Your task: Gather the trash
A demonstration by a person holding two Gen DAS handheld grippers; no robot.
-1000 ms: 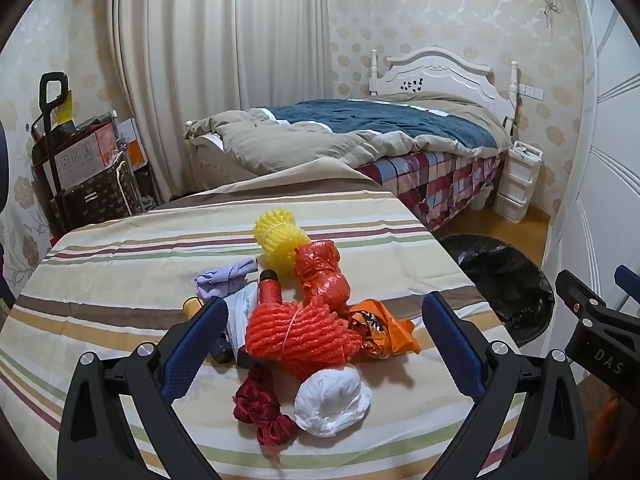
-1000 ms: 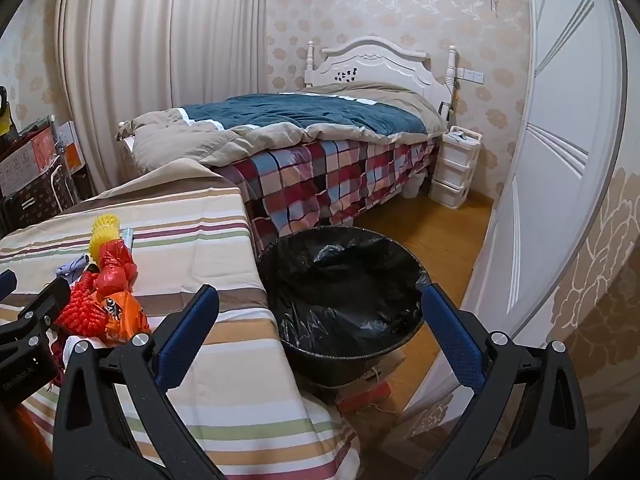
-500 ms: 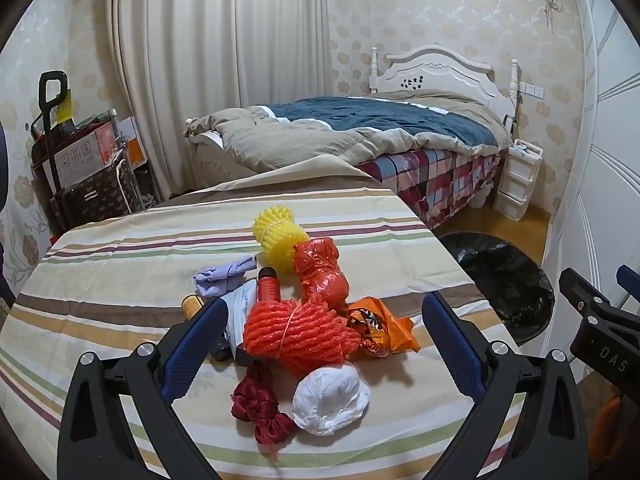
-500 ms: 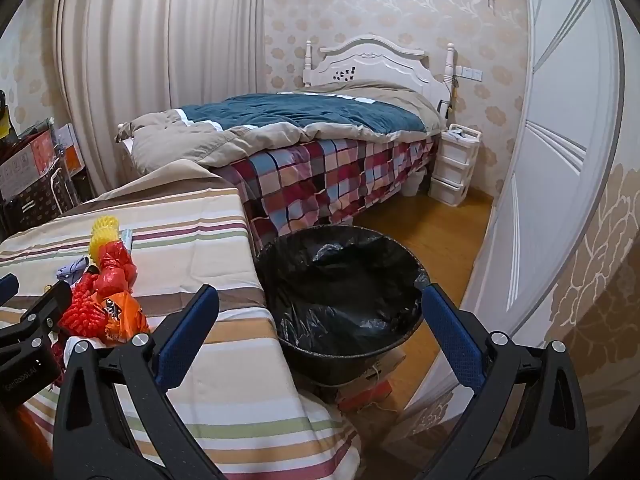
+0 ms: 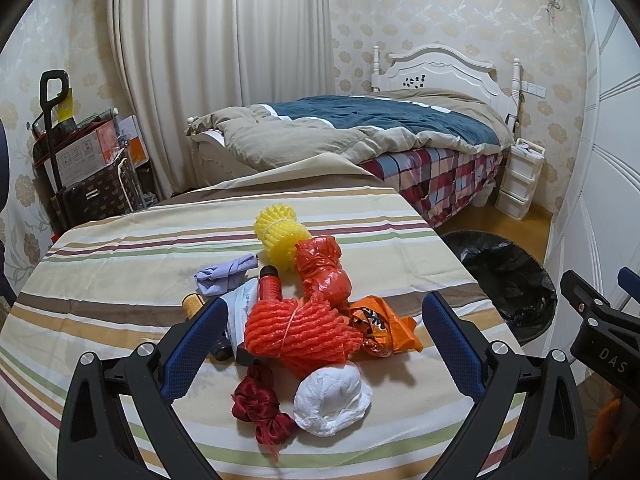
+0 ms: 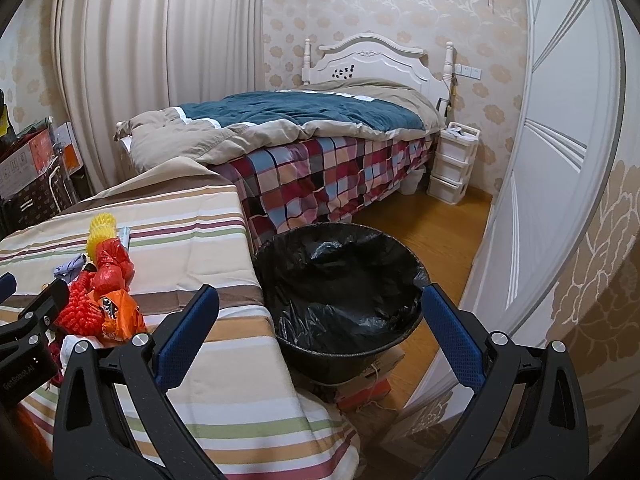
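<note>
A heap of trash lies on the striped tablecloth (image 5: 120, 248): orange foam net (image 5: 298, 330), red plastic bag (image 5: 324, 272), yellow foam net (image 5: 280, 232), orange snack wrapper (image 5: 386, 326), white crumpled paper (image 5: 332, 398), dark red mesh (image 5: 260, 404), purple wad (image 5: 226, 272). My left gripper (image 5: 320, 320) hovers open above the heap, holding nothing. My right gripper (image 6: 320, 320) is open and empty over the black-lined trash bin (image 6: 340, 304), which stands on the floor right of the table; the bin (image 5: 508, 280) also shows in the left wrist view. The heap (image 6: 100, 300) appears at left in the right wrist view.
A bed (image 6: 300, 136) with a blue and beige quilt stands behind the table. White drawers (image 6: 452, 168) sit by the bed. A white door (image 6: 560, 160) is at right. Boxes and a trolley (image 5: 80, 160) stand at far left. Wooden floor (image 6: 440, 232) lies beyond the bin.
Both views have shifted only slightly; the heap sits marginally higher between the left fingers. Both grippers stay open and nothing has been picked up.
</note>
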